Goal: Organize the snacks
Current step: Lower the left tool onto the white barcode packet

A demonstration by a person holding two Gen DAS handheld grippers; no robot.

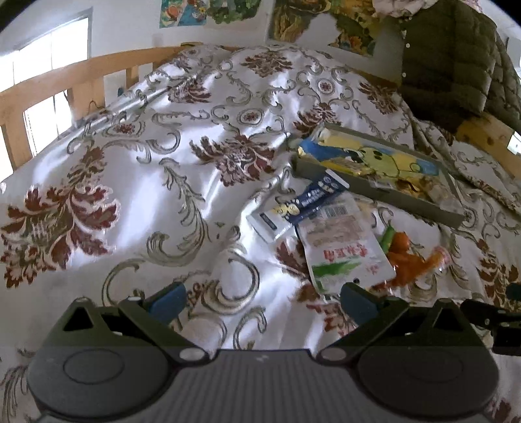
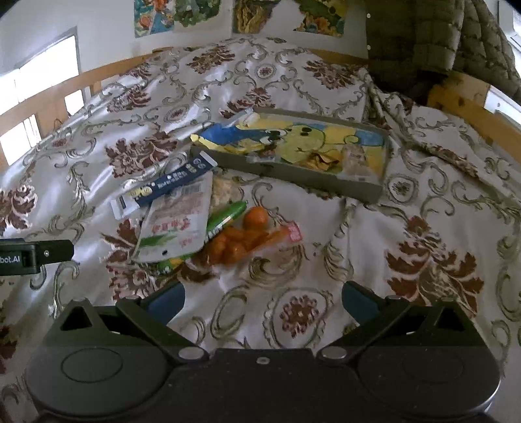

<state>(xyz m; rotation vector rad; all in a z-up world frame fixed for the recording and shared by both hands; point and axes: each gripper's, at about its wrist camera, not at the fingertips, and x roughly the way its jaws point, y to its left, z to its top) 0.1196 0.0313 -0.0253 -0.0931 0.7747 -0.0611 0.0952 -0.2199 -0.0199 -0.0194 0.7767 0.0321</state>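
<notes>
Black gripper bodies fill the bottom of both wrist views, each with two blue-padded fingers. The left gripper (image 1: 262, 301) is seen with its fingers spread wide apart and nothing between them; the right gripper (image 2: 262, 301) is likewise spread wide and empty. Both are held above a white satin bedspread (image 2: 407, 208) patterned with dark red flowers and grey scrolls. At the left edge of the right view, part of the other gripper is cut off by the frame.

Just beyond the fingers, a small heap of snacks is laid on the bedspread — four can be counted with confidence. One white pouch (image 2: 177, 224) with red characters and a green band lies on top. One dark blue and white packet (image 2: 164, 188) lies just behind it, partly overlapped. One green packet (image 2: 226, 216) is mostly hidden under the pouch. One clear bag of orange pieces (image 2: 242, 242) touches the green packet; its contents cannot be identified. A pale item behind the pouch is too blurred to name.

Farther back, one shallow grey tray (image 2: 293, 172) is set on the bedspread, lined with a yellow and blue cartoon print, with a few small wrappers inside — hard to make out.

Beyond, a wooden bed rail (image 1: 65, 70), one dark quilted jacket (image 2: 423, 35) and wall posters (image 2: 241, 16) are seen.
</notes>
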